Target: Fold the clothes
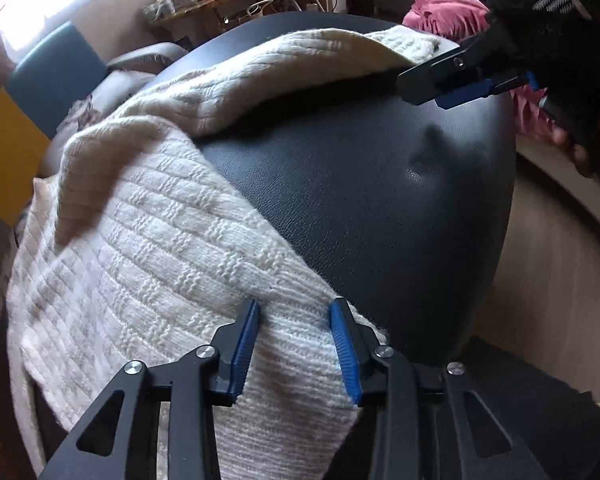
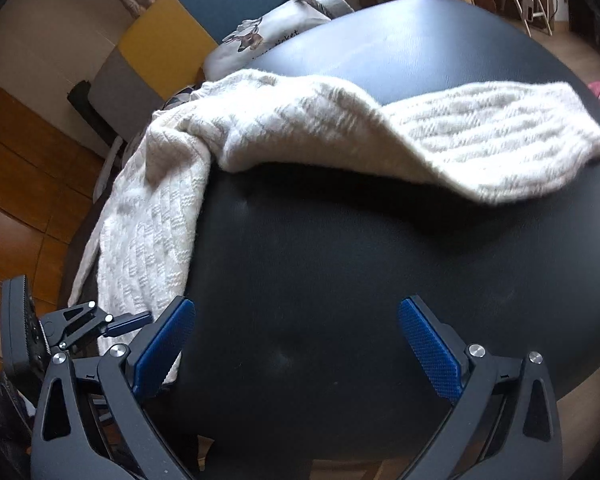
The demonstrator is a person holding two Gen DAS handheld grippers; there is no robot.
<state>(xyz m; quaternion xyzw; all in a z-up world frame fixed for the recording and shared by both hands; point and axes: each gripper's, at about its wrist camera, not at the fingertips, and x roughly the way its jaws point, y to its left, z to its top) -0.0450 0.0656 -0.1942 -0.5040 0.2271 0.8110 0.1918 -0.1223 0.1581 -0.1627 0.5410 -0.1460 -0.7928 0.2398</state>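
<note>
Both tools are seen spread: the left tool [image 1: 294, 316] hangs over a corner of the cream knit sweater [image 1: 172, 240] without pinching it, the right tool [image 2: 296, 320] over bare black table [image 2: 340, 260]. The sweater is draped over the table's edge, one sleeve [image 2: 480, 136] lying across. No fold appears made; folding is judged barely begun.

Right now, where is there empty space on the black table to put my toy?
The middle of the black table is bare, between the cream sweater and the sleeve lying across the far side. The table's left edge is crowded: the sweater hangs over it, with the left gripper open over its hem.
</note>
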